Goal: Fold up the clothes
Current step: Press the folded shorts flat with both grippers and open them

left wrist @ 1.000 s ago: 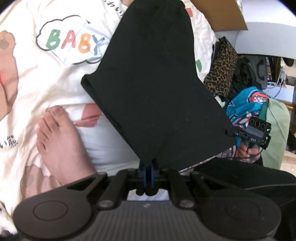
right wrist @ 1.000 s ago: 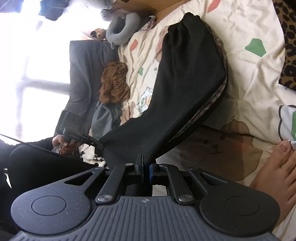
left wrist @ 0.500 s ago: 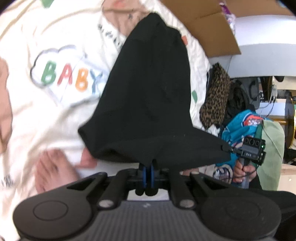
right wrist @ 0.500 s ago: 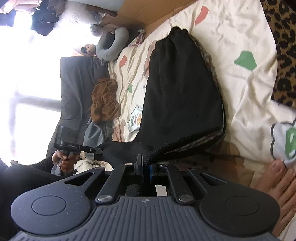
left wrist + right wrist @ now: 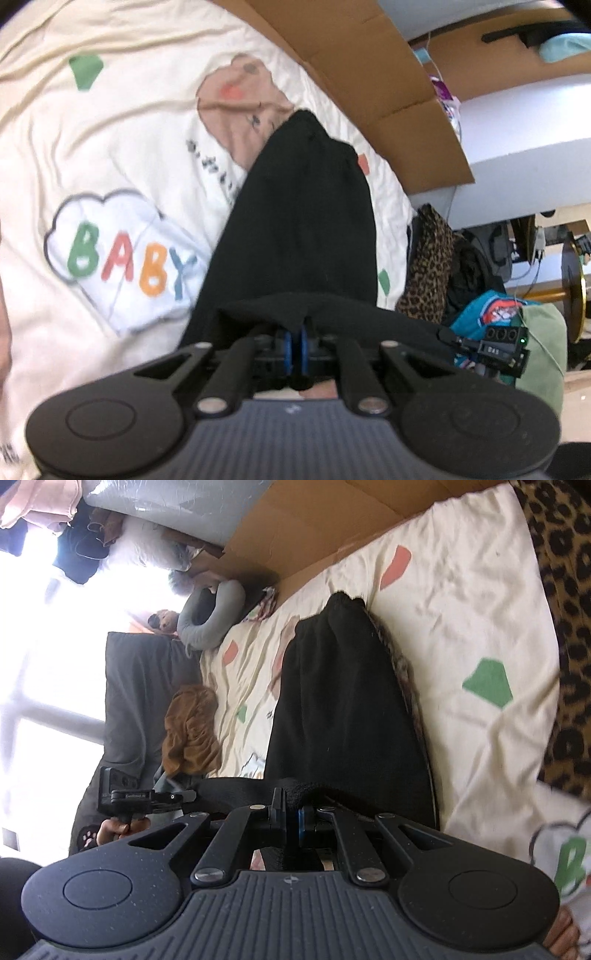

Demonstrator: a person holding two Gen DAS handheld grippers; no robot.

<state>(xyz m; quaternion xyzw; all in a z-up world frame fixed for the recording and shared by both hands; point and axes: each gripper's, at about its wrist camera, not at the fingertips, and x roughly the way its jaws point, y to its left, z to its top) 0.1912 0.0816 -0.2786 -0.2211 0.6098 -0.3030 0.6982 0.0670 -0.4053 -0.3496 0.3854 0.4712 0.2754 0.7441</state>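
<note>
A black garment lies lengthwise on the cream printed bedsheet, its far end gathered near a brown bear print. My left gripper is shut on one near corner of its hem, which folds over above the rest of the cloth. In the right wrist view the same black garment stretches away from me, and my right gripper is shut on the other near corner. The hem hangs taut between both grippers. The other gripper shows at the right in the left view, and the left one at the left in the right view.
A leopard-print cloth lies along the sheet's edge. A brown garment, a grey neck pillow and a dark grey cushion sit at the far side. Cardboard borders the bed. A blue printed garment lies beside it.
Both grippers have carried the near hem forward over the garment, toward its far end. The fold has become deeper and the view has tilted up; the bare foot has left the left view.
</note>
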